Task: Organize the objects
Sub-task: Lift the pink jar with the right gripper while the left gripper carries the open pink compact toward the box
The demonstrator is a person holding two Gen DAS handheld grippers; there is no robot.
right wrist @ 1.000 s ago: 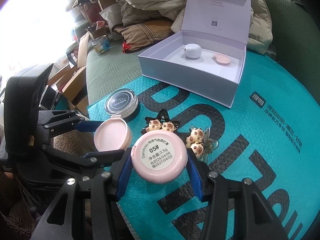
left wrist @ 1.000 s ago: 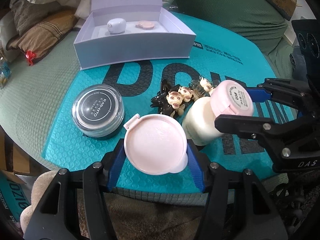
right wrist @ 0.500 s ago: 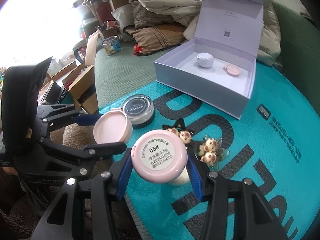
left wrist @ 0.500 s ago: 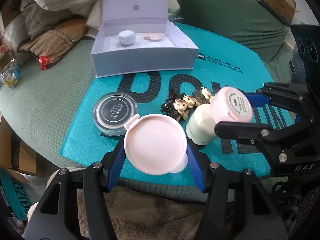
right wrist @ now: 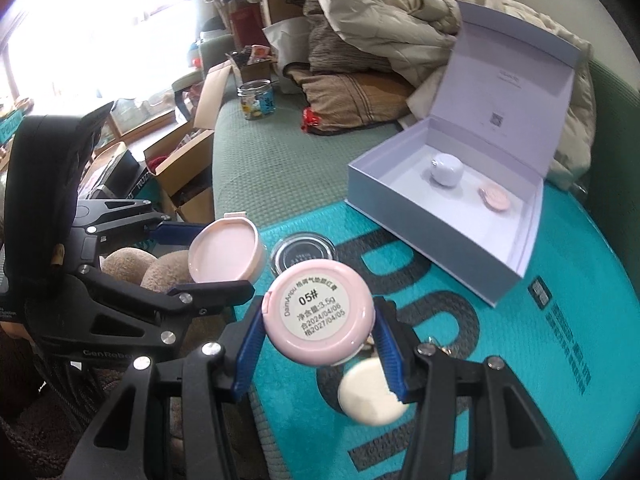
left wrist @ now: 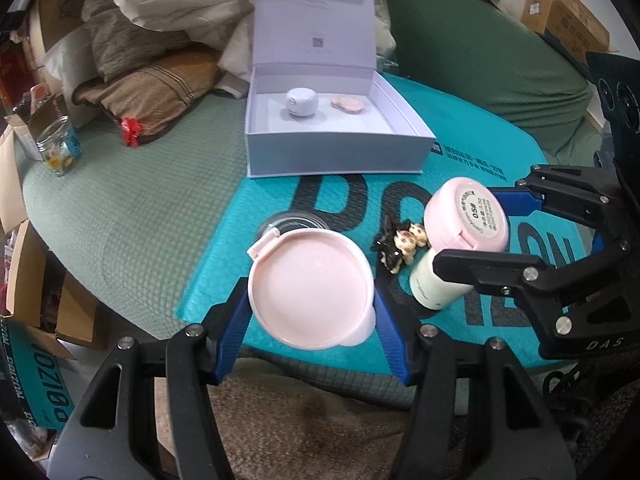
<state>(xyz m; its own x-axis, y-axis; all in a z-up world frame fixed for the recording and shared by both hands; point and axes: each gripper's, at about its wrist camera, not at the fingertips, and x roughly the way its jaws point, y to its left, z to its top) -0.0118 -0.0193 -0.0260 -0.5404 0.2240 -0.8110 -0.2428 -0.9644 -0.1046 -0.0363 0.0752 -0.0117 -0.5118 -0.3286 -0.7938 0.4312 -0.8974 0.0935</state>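
My left gripper (left wrist: 312, 296) is shut on a round pink compact (left wrist: 310, 290), held above the teal mailer's near edge; it also shows in the right wrist view (right wrist: 226, 250). My right gripper (right wrist: 318, 322) is shut on a second pink compact with a "05#" label (right wrist: 318, 316), seen from the left wrist too (left wrist: 466, 216). Below them on the teal mailer (left wrist: 480, 152) stand a cream bottle (left wrist: 434, 286), a black-lidded clear jar (right wrist: 303, 254) and animal hair clips (left wrist: 402, 244). An open lilac box (left wrist: 336, 152) behind holds a white pod (left wrist: 302, 102) and a pink disc (left wrist: 347, 103).
Pillows and a quilt (left wrist: 160, 40) are piled behind the box. A glass jar (left wrist: 58, 148) stands on the green cover at the left. Cardboard boxes (left wrist: 44, 304) sit on the floor at the left, another carton (left wrist: 568, 20) at the far right.
Both grippers have risen and pulled back from the mailer, each still holding its compact. The box, jar and clips look smaller and farther away.
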